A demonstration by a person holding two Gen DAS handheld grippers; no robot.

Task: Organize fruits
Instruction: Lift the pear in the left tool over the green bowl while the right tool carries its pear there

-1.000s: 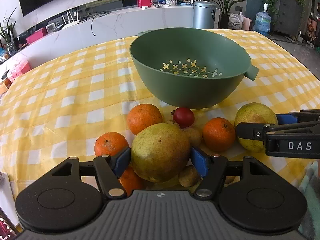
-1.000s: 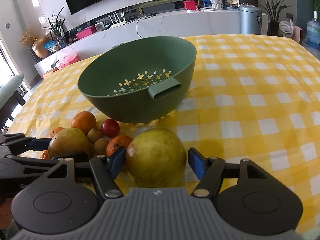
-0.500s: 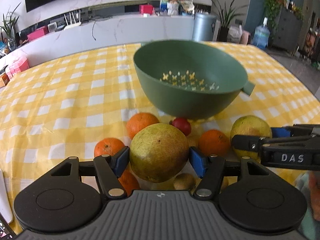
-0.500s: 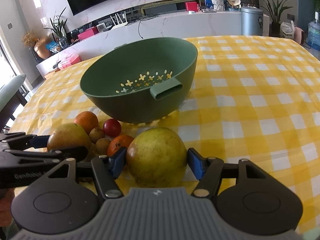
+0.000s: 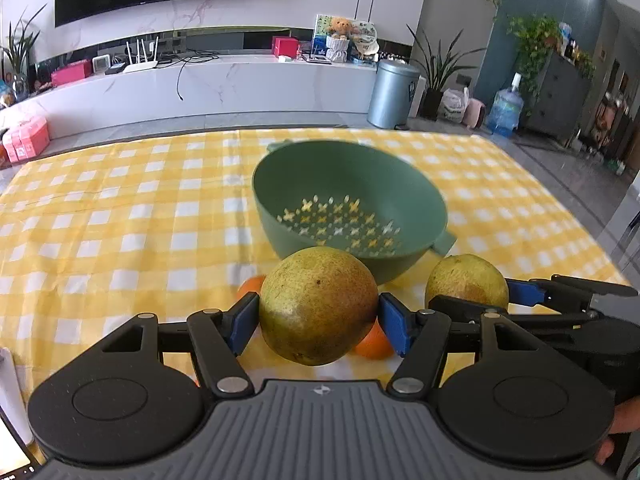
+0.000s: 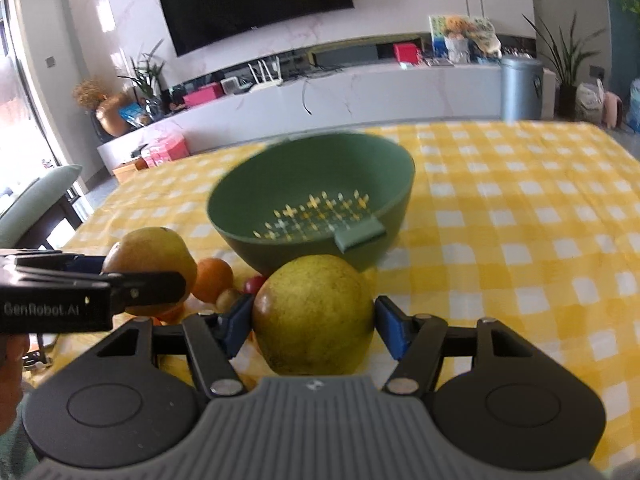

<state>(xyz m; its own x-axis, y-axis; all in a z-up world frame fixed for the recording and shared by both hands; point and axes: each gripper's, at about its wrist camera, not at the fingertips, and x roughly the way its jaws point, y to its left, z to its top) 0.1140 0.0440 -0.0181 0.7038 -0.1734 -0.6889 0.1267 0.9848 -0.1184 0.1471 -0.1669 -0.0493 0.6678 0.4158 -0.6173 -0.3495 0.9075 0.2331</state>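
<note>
One legible marking is present. The lettering "GenRobot.AI" is printed in pale characters on the black side housing of the left gripper [image 6: 182,278], at the left edge of the right wrist view, to the left of and nearer than the green colander [image 6: 312,204]. The final characters are soft and slightly blurred. A small emblem sits on the grey ribbed housing in each wrist view; it carries no readable characters. Packaging on the far counter behind the colander is too small to read.
</note>
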